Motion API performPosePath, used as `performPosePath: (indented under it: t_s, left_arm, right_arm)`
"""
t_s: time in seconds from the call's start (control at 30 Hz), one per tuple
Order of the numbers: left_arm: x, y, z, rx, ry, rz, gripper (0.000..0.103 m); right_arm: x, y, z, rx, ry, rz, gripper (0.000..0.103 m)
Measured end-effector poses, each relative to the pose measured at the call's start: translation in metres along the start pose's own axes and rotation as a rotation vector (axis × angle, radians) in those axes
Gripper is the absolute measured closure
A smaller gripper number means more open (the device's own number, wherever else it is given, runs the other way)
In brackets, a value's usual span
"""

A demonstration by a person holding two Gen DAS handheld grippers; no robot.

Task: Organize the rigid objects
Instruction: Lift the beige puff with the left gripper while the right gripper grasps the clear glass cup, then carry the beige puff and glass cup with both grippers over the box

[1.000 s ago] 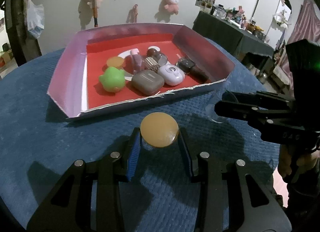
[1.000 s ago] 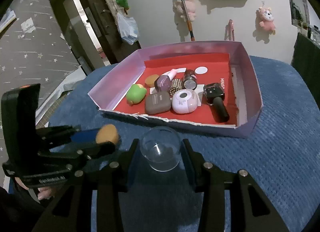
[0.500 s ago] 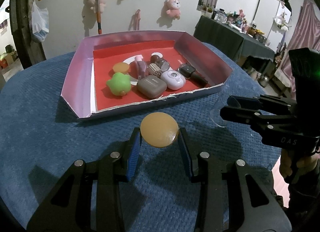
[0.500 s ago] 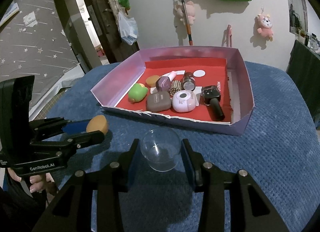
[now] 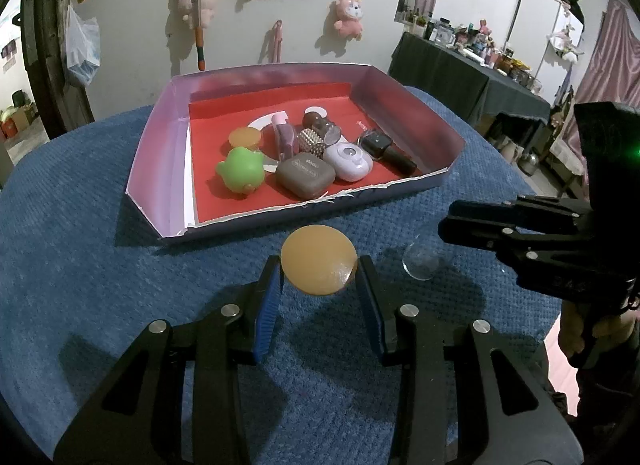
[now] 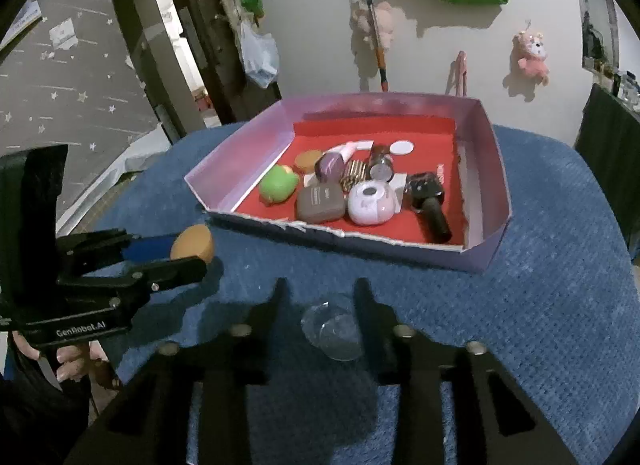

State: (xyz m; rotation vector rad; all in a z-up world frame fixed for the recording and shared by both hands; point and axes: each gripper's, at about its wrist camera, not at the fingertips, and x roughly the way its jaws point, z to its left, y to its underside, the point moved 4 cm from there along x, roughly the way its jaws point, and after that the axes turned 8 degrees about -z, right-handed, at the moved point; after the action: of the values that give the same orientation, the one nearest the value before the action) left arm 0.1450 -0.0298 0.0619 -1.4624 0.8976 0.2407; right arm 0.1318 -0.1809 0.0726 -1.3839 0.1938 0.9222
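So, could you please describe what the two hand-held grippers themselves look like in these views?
Both are black, angular frames with cut-out openings and silver screw heads. The left hand-held gripper has blue pads lining its fingers, and white lettering reading GenRobot.AI shows on its side in the right wrist view. The right hand-held gripper has black fingers; a green light glows on its tall black housing.

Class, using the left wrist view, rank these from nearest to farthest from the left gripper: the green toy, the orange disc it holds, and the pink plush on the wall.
1. Orange disc, between the left gripper fingers.
2. Green toy, in the tray's near-left part.
3. Pink plush, on the far wall.
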Motion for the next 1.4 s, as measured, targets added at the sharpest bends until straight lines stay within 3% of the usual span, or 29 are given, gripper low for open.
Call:
performPosePath:
  t_s: [0.27, 0.33, 0.4, 0.47, 0.73, 0.83, 0.87, 1.23, 1.3, 1.4]
  left_arm:
    - [0.006, 0.008, 0.002, -0.008, 0.013, 0.024, 0.067]
    - [0.010, 0.014, 0.001, -0.005, 0.017, 0.038, 0.067]
    - [0.015, 0.020, 0.001, -0.007, 0.023, 0.053, 0.067]
    - [0.019, 0.026, 0.000, -0.012, 0.032, 0.064, 0.067]
    - [0.036, 0.045, -0.001, -0.013, 0.031, 0.117, 0.064]
    - [0.036, 0.045, -0.003, -0.013, 0.046, 0.107, 0.044]
    - [0.036, 0.045, -0.004, -0.011, 0.049, 0.105, 0.042]
    - [0.037, 0.044, -0.005, -0.003, 0.031, 0.101, 0.041]
    - [0.037, 0.044, -0.005, -0.001, 0.025, 0.103, 0.042]
    - [0.036, 0.043, -0.003, 0.003, 0.002, 0.104, 0.060]
  right_arm:
    - [0.007, 0.015, -0.009, 0.019, 0.017, 0.023, 0.073]
    - [0.006, 0.018, -0.010, 0.015, 0.022, 0.018, 0.063]
    - [0.003, 0.019, -0.009, 0.009, 0.026, 0.000, 0.030]
    - [0.000, 0.020, -0.008, -0.005, 0.030, -0.020, 0.024]
    - [0.016, 0.031, -0.016, 0.001, 0.059, 0.039, 0.024]
    - [0.022, 0.036, -0.016, -0.004, 0.062, 0.055, 0.024]
    - [0.024, 0.037, -0.015, -0.009, 0.064, 0.060, 0.024]
    - [0.034, 0.037, -0.007, -0.069, 0.103, 0.071, 0.024]
    - [0.036, 0.037, -0.006, -0.077, 0.109, 0.077, 0.037]
    - [0.038, 0.037, -0.003, -0.098, 0.125, 0.079, 0.055]
